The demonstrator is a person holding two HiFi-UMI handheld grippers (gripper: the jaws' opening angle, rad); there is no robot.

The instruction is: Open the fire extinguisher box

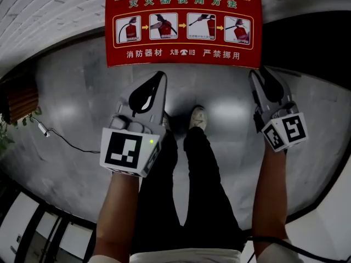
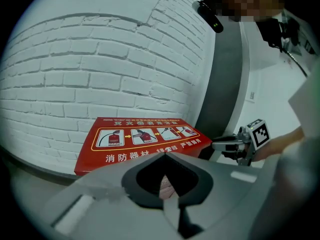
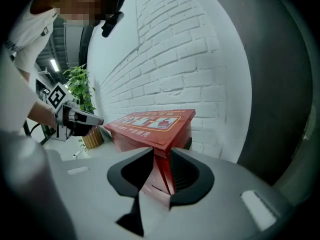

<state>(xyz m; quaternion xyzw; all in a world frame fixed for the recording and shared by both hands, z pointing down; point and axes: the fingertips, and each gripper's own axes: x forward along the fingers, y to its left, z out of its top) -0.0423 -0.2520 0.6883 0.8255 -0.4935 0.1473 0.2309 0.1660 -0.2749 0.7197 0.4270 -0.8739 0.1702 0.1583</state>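
one red box (image 1: 182, 29), two grippers (image 1: 158, 78) (image 1: 259, 75), one potted plant (image 3: 81, 86).

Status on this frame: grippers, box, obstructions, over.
Left gripper shut, short of the fire extinguisher box. Right gripper open at its near corner, no grip. Box closed. Nothing in the way.

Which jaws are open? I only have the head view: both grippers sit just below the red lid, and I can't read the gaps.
Observer: The right gripper is open. In its own view the lid has its near corner lined up in the gap, and I see no grip on it.
Operator: And the left?
Observer: The left gripper is shut, with nothing between its jaws.
Operator: Lid up yet?
Observer: No. The right gripper view shows the lid sitting down on the box body, overhanging its front face, and I see no gap under it.
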